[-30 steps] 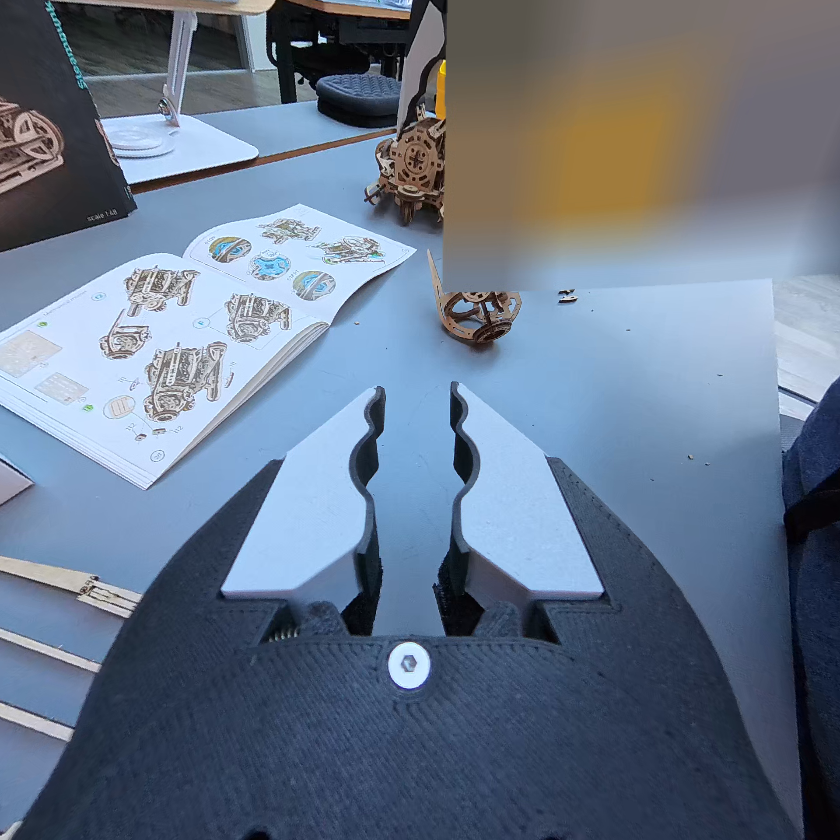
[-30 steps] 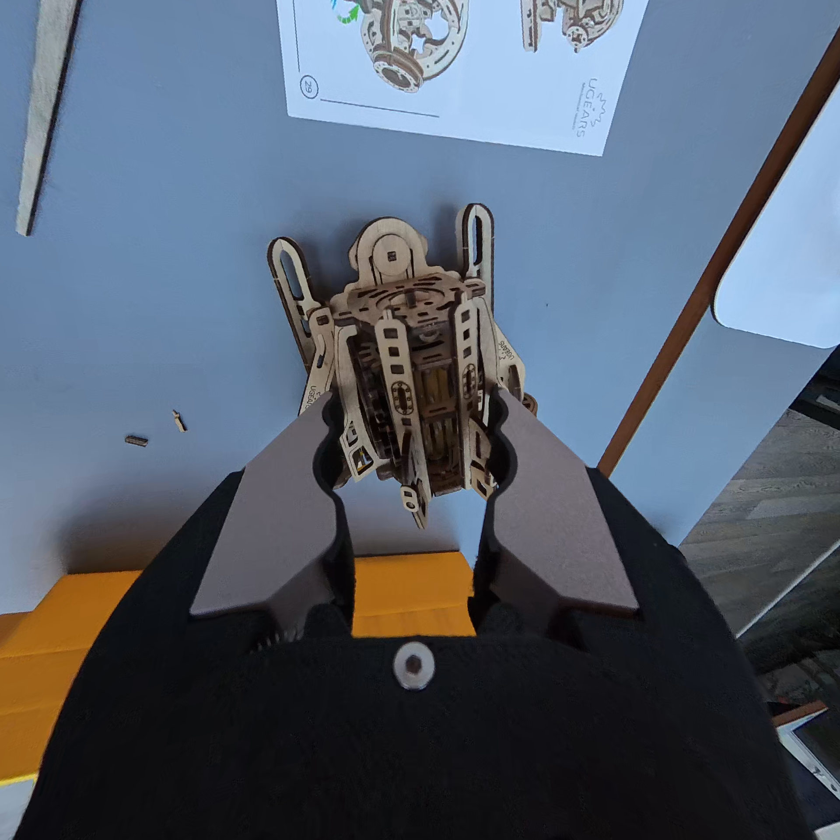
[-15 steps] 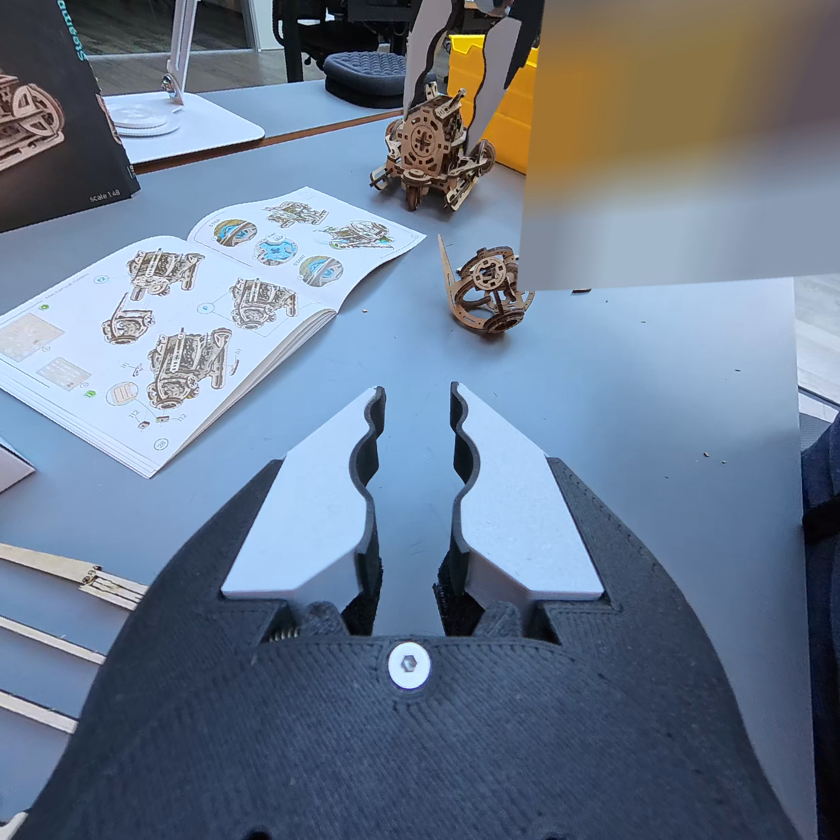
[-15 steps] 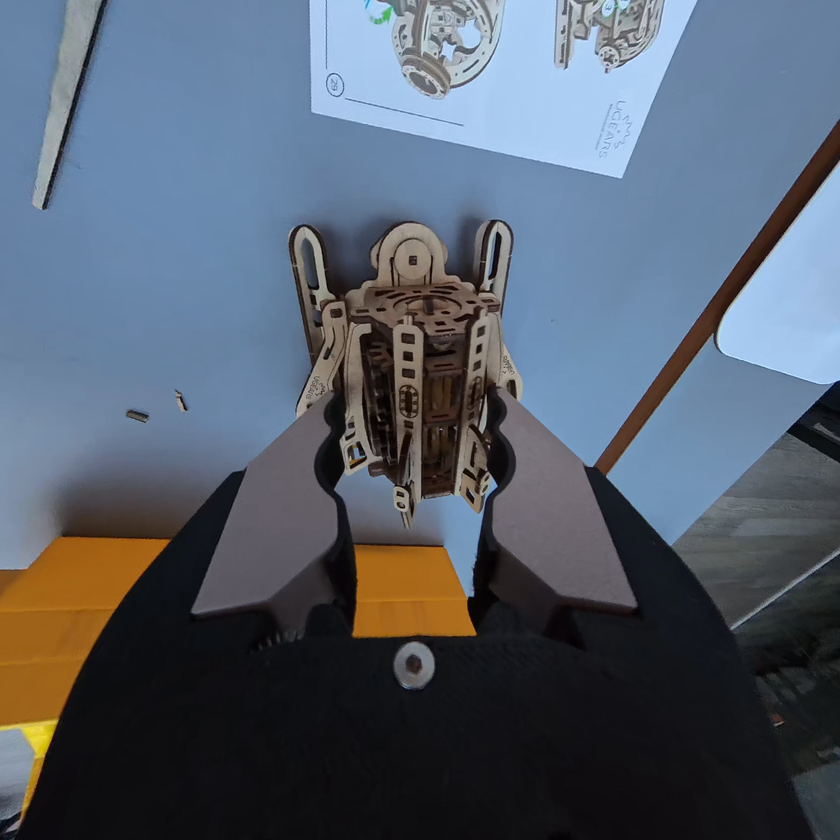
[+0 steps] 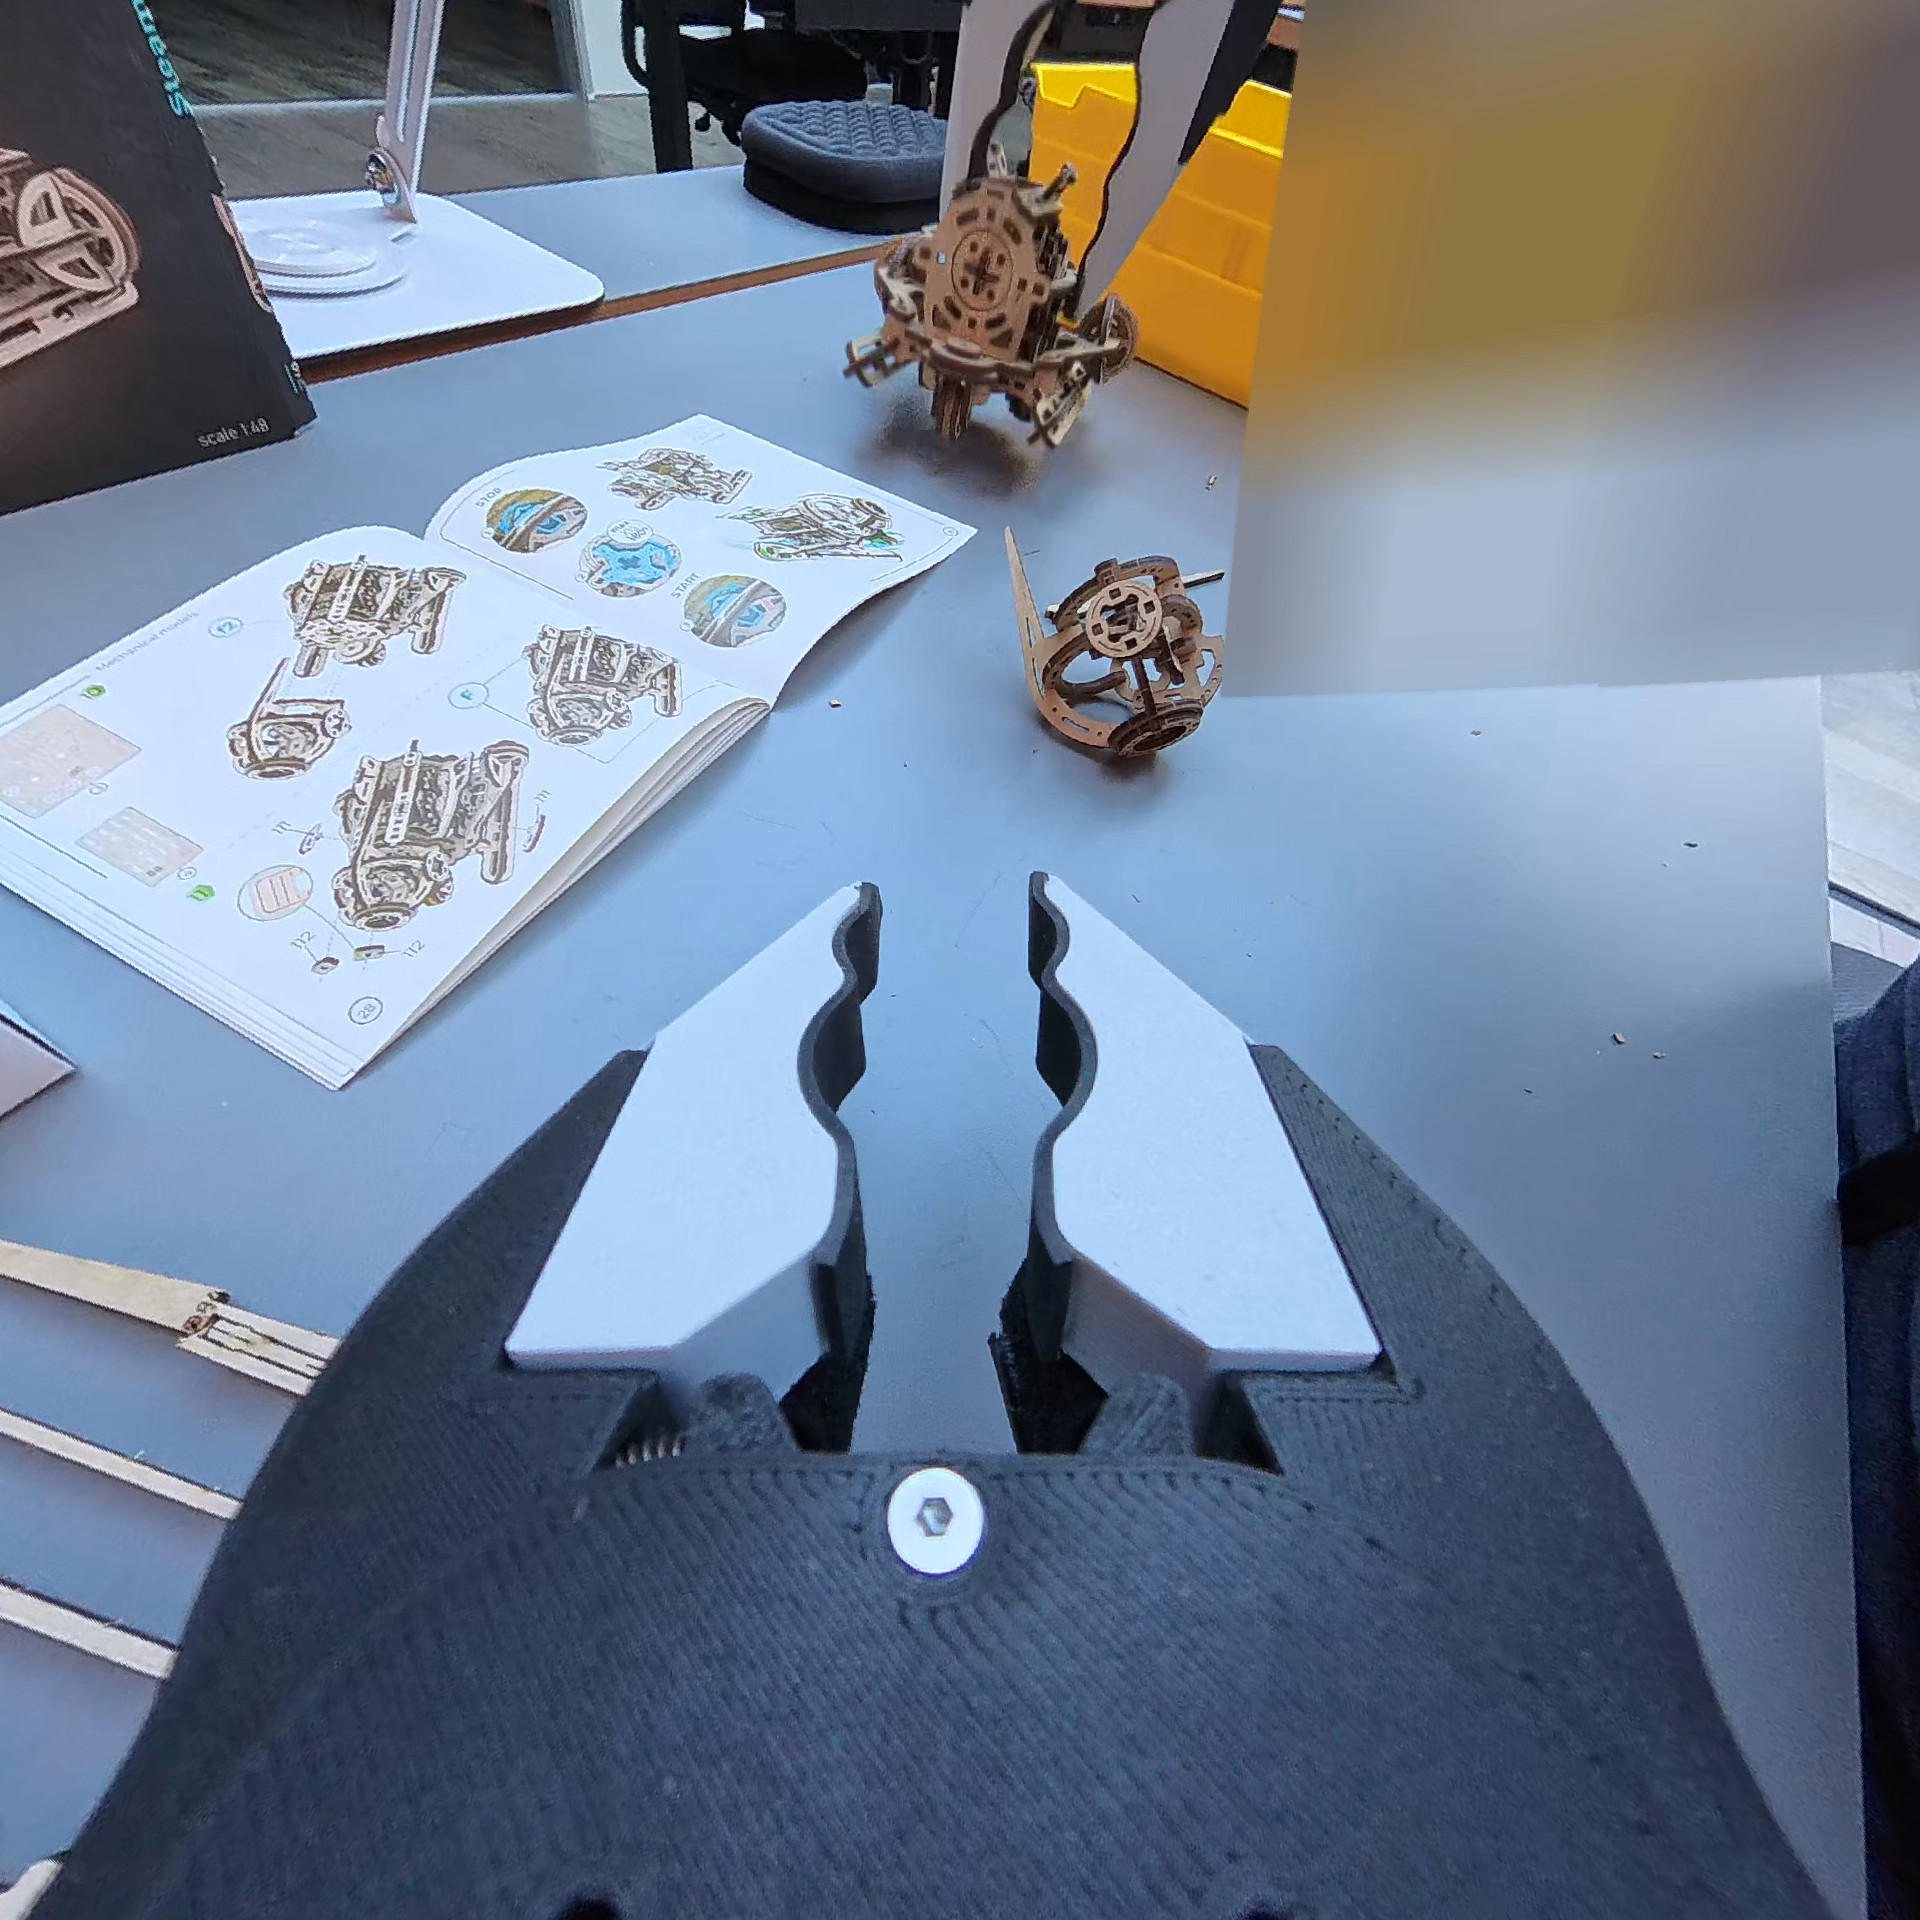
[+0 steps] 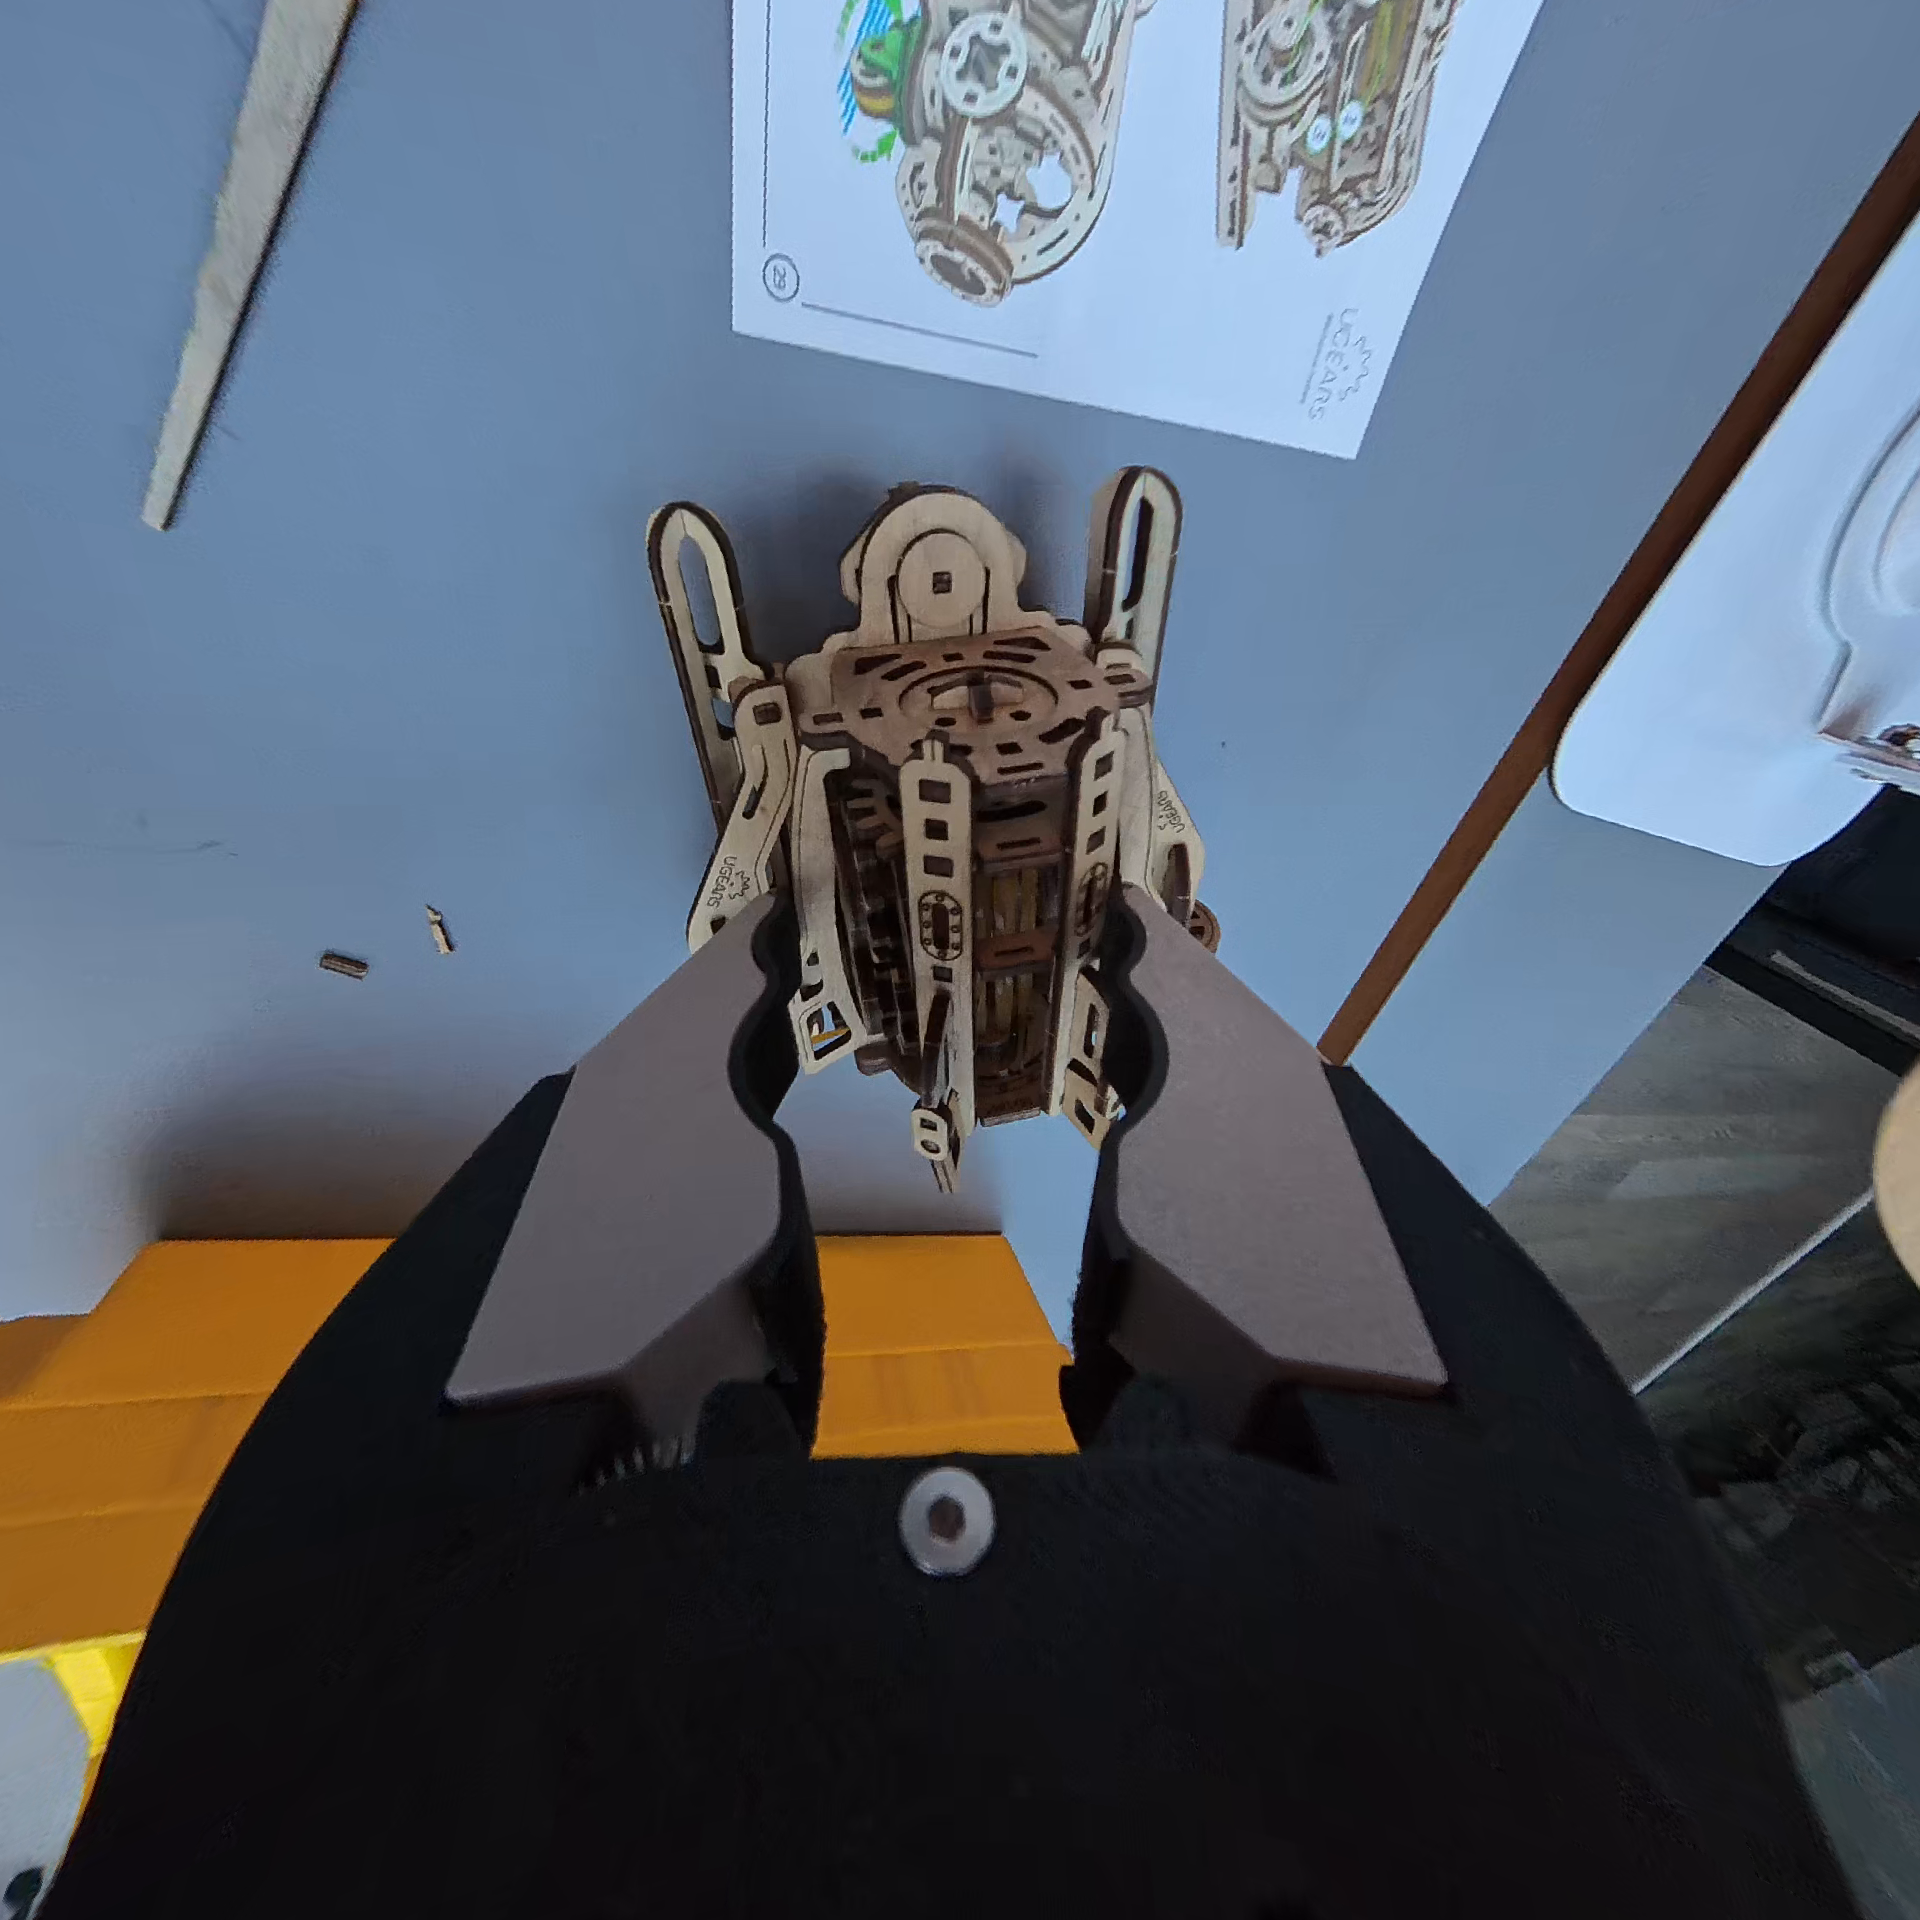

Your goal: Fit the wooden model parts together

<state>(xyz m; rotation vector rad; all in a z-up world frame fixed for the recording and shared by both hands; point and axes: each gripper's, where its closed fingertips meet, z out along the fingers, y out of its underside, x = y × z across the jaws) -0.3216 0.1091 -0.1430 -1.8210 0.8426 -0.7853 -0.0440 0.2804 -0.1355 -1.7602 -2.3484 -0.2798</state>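
- The grey table (image 5: 1403, 935) carries everything you see, and it serves here as the landmark for the rest.
- Your open instruction booklet (image 5: 436, 727) lies flat on the table, to the left of the left gripper's line of sight; one of its corners (image 6: 1091, 208) shows beyond the wooden model in the right wrist view.
- A dark box (image 5: 114, 239) stands at the table's far left edge, with a white stand base (image 5: 416, 270) behind it on the next surface.
- A yellow bin (image 5: 1174, 208) sits at the table's far side, behind the model.
- Your right gripper (image 6: 940, 935) is clamped on the wooden model (image 6: 966, 852), both fingers pressed to its sides, holding it above the table with its legs pointing down (image 5: 987, 301).
- Your left gripper (image 5: 954, 904) hovers low over bare table, its fingers parted with nothing between them.
- A smaller round wooden part (image 5: 1127, 665) rests on the table between the two grippers, just beside the booklet's corner.
- Thin wooden strips (image 5: 156, 1320) lie at the table's near left.
- Two tiny wood scraps (image 6: 384, 951) lie on the table to the left of the model.
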